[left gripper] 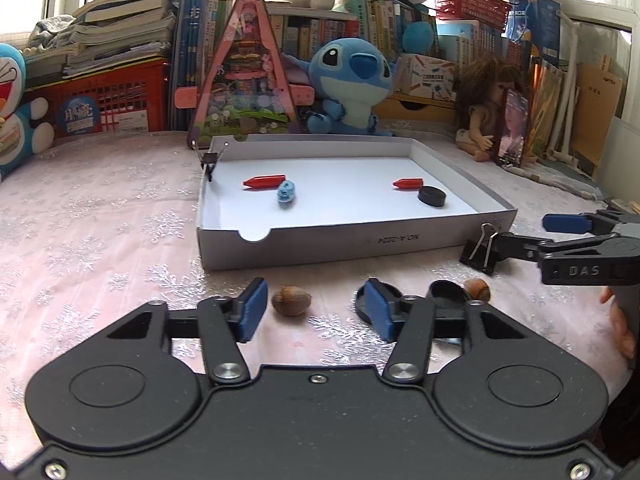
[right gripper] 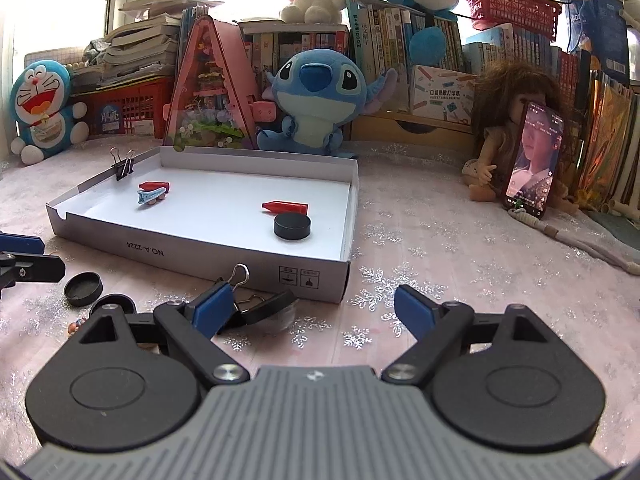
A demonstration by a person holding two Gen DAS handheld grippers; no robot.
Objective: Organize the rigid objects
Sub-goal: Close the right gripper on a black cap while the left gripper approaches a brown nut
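While a white cardboard tray [left gripper: 448, 236] sits on the pink cloth as the collecting place, the loose pieces are left in front of its near wall. Two red crayons [left gripper: 264, 181], a blue clip [left gripper: 287, 193] and a black cap [left gripper: 432, 196] are already laid inside, and a binder clip [right gripper: 123, 166] is fastened on the left wall.

The left gripper [left gripper: 316, 314] is held low over the cloth, its jaws partly open with nothing pressed between them; a brown nut [left gripper: 291, 300] lies in the gap, probably the next piece to be taken. The right gripper [right gripper: 316, 312] is held wide and empty beside a second binder clip [left gripper: 480, 250].

Little room is left between the nut and the tray's near wall, so a lift over that edge is likely needed. Open floor is offered in the tray's middle.
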